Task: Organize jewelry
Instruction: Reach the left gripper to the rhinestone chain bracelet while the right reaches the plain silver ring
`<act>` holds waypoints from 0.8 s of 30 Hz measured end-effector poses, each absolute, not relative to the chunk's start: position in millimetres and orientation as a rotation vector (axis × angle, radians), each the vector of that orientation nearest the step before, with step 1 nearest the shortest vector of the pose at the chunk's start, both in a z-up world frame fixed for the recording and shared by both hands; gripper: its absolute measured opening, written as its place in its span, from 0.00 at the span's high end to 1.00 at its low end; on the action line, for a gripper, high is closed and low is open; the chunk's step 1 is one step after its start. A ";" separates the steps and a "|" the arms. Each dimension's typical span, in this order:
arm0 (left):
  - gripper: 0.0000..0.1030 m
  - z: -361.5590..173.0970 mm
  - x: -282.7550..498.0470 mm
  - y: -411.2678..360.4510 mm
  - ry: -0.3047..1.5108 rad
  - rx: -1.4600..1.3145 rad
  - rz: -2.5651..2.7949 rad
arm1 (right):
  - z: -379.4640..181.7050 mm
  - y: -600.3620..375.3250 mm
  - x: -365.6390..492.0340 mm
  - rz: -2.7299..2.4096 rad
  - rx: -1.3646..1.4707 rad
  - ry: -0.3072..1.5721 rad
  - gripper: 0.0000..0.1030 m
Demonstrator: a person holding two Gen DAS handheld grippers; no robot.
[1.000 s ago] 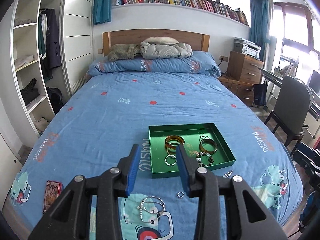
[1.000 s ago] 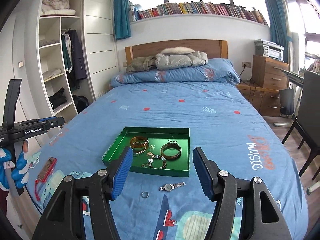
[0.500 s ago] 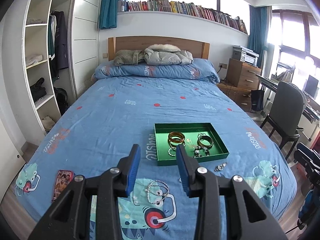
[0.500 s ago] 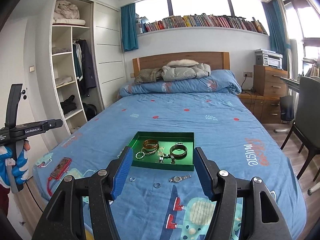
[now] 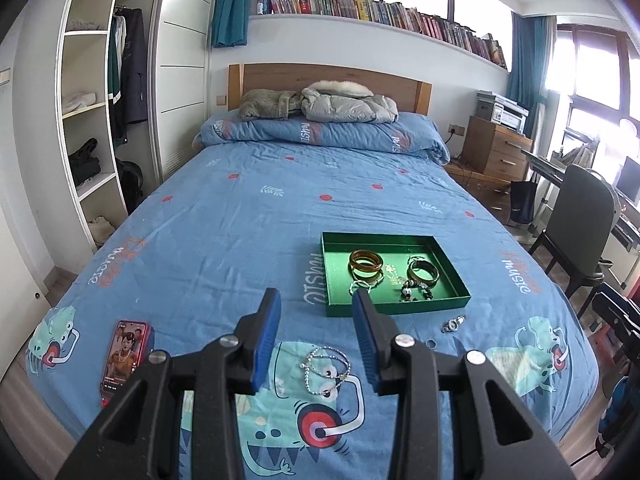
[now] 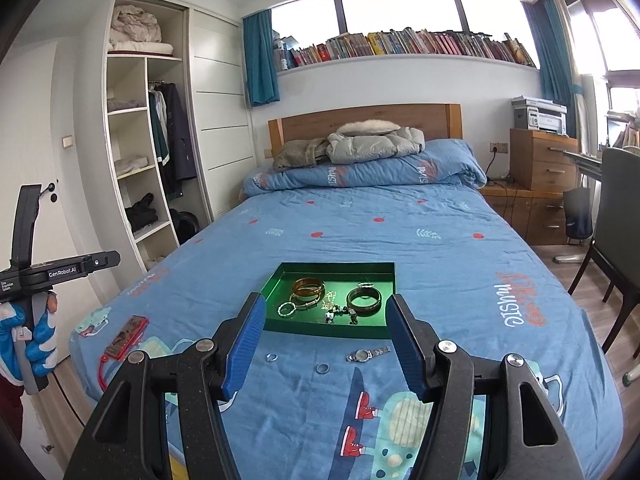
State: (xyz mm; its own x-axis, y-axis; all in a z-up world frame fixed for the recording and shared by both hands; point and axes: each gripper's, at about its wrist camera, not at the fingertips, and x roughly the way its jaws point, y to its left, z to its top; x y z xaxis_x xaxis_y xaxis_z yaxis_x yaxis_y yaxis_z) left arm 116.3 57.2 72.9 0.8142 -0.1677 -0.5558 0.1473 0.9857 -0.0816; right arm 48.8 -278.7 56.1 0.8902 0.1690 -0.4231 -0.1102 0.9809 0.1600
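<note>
The left hand-held gripper [image 5: 316,308] hangs over the foot of the bed [image 5: 248,232], blue pads apart and nothing between them. Far left on the cover lies a phone [image 5: 126,354], and right under those pads a silver beaded bracelet [image 5: 326,366] sits loose on the cartoon print; the right wrist view doesn't show that bracelet at all. Over to the green tray [image 5: 332,276]: amber bangles [image 5: 366,265], a dark bangle [image 5: 423,271], a thin silver ring-shaped piece and a beaded string inside, though the small beads are hard to make out. In front of the tray a watch [image 5: 454,323] lies on the cover. The right hand-held gripper [image 6: 325,330] is spread too, empty, above two rings [image 6: 272,357] [image 6: 322,368] on the cover. The left view catches only one of the two. Only the right view shows the gloved left hand [image 6: 34,340] at its left edge, partly cut off. The tray sits well in from the bed's edges, with open cover all round.
</note>
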 end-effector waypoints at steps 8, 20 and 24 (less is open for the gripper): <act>0.66 9.8 143.8 59.6 0.715 -0.042 -0.163 | 20.7 -274.7 73.5 0.159 0.141 0.530 0.41; 0.66 -94.7 184.7 54.2 0.900 -0.072 -0.180 | -47.0 -266.1 125.9 0.188 0.163 0.662 0.42; 0.66 -121.3 196.9 46.1 0.959 -0.084 -0.197 | -71.1 -258.9 142.2 0.205 0.162 0.709 0.42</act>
State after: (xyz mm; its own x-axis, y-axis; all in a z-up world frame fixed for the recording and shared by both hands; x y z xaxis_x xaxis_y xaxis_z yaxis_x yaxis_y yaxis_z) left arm 196.9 46.1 -121.3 0.5585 -0.2038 -0.8040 0.1294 0.9789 -0.1583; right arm 142.2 -258.9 -71.1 0.7403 0.2408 -0.6277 -0.1314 0.9675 0.2162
